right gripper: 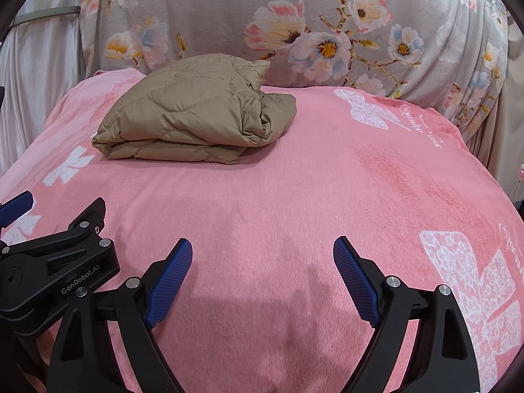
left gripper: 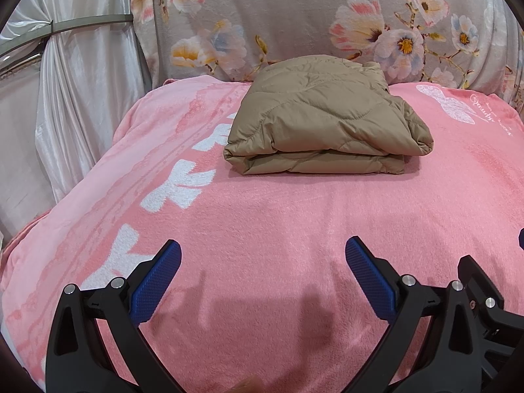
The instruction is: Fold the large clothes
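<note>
**Padded jacket folded on the bed, both grippers empty**

While both grippers hang back over the near part of the bed, the tan quilted jacket [left gripper: 327, 121] lies well ahead of them, toward the far end of the pink blanket [left gripper: 278, 222] and close to the flowered cover [left gripper: 294, 16] behind it. It sits as a compact, squarish bundle of stacked layers, with a neat fold facing the cameras and a looser, rumpled bunch of cloth on its right side.

The left gripper [left gripper: 262, 281] has its blue pads spread wide with nothing between them; the right gripper [right gripper: 262, 278] is likewise spread and empty. Neither touches the jacket.

Judging by the puffed quilting, the jacket is likely light for its bulk, soft and springy, so its layers may tend to push open once let go. The smooth shell looks fairly slippery, and a shallow pinch on one layer could slide off. A safer hold would take in the whole thickness at a corner of the near folded edge, one gripper at each end. The bunched right side probably hides a sleeve or collar, though the view does not settle which. The plush blanket should drag on the cloth, so lifting may serve better than sliding.
</note>
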The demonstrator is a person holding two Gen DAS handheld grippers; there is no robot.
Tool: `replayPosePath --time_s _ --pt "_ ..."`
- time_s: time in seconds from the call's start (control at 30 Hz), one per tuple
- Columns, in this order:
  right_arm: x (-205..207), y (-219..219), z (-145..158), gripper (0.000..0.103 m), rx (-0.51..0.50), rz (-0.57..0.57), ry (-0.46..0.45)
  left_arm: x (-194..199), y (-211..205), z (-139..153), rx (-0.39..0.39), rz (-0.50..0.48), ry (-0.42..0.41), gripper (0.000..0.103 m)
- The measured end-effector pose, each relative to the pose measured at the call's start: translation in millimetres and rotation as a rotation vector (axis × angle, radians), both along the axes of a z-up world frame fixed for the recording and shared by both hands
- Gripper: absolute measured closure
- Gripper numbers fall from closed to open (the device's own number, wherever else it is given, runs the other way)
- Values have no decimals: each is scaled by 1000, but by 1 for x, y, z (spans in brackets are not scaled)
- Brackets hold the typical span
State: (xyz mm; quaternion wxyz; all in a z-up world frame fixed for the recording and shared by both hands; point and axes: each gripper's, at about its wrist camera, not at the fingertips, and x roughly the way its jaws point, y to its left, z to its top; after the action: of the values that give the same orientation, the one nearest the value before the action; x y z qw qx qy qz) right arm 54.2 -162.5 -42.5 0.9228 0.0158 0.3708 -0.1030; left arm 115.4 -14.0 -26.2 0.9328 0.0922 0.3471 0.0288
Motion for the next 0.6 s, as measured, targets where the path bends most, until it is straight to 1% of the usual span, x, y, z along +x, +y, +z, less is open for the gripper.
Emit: replayPosePath --time_s 0.6 --pt "0 0 0 17 0 0 -1 -1 -2 2 -6 0 0 7"
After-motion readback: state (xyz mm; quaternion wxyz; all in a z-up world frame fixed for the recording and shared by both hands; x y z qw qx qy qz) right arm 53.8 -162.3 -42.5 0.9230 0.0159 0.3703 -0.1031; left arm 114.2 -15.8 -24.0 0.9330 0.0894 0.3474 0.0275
